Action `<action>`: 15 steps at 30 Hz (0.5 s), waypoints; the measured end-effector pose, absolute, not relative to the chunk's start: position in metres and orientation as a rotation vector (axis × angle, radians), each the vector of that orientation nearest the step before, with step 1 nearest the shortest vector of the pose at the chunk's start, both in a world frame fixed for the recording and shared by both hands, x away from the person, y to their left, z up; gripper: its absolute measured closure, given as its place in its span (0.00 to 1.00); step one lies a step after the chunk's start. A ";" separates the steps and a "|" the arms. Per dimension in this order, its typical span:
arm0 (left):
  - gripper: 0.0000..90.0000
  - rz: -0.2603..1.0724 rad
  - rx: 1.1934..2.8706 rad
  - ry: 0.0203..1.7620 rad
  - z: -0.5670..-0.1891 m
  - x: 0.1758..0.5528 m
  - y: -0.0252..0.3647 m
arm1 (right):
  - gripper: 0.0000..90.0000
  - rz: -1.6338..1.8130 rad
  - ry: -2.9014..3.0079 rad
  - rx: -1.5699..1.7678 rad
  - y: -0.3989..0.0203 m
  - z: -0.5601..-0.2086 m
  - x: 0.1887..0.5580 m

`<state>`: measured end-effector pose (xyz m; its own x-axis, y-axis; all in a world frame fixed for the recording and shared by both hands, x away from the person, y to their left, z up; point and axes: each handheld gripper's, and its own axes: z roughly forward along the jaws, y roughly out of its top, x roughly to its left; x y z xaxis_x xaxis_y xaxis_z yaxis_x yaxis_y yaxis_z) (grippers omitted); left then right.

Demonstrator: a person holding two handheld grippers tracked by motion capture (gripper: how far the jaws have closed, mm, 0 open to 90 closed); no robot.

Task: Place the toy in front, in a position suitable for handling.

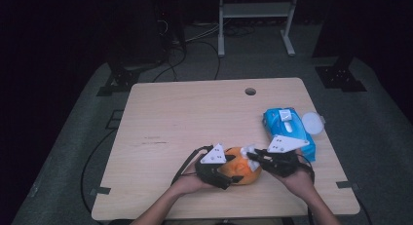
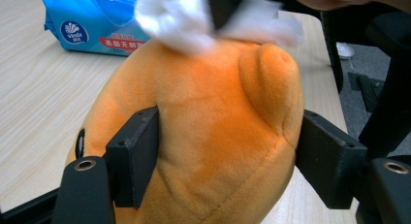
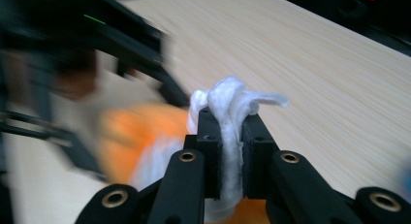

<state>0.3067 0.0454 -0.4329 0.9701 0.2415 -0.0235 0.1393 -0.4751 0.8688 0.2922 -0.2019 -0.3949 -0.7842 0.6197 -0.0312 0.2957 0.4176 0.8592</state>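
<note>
An orange plush toy [image 1: 243, 169] lies near the table's front edge. My left gripper [image 1: 234, 175] comes at it from the left and is shut on it: in the left gripper view both pads [image 2: 133, 156] press into the plush [image 2: 213, 132]. My right gripper [image 1: 254, 160] reaches in from the right, shut on a crumpled white wipe [image 1: 249, 149]. The right gripper view shows the wipe [image 3: 228, 103] pinched between the jaws of the right gripper [image 3: 228, 132], with the blurred toy [image 3: 131, 132] just below. The wipe [image 2: 174, 15] rests against the top of the toy.
A blue pack of wet wipes [image 1: 287, 130] lies right of the hands, a round white lid [image 1: 311, 122] beside it. The wooden table [image 1: 195, 118] has a cable hole [image 1: 250, 91] near its far edge. A white frame [image 1: 255, 10] stands on the floor behind.
</note>
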 end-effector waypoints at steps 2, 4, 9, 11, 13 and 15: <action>0.31 0.121 2.064 0.269 -0.434 0.306 0.044 | 0.89 1.319 2.336 0.847 -0.213 -0.399 0.298; 0.30 0.126 2.072 0.254 -0.434 0.305 0.042 | 0.89 1.325 2.349 0.863 -0.217 -0.399 0.298; 0.30 0.134 2.094 0.198 -0.436 0.302 0.040 | 0.89 1.400 2.406 0.772 -0.197 -0.393 0.288; 0.30 0.131 2.092 0.197 -0.437 0.302 0.042 | 0.89 1.370 2.413 0.746 -0.189 -0.394 0.286; 0.30 0.127 2.084 0.199 -0.437 0.303 0.043 | 0.89 1.374 2.402 0.759 -0.192 -0.395 0.289; 0.31 0.125 2.083 0.199 -0.437 0.304 0.043 | 0.89 1.353 2.369 0.808 -0.199 -0.396 0.294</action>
<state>0.3042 0.0426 -0.4368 0.9811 0.1933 0.0065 0.0904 -0.4878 0.8683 0.2935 -0.1994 -0.3960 -0.7987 0.6013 0.0216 0.3241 0.3996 0.8575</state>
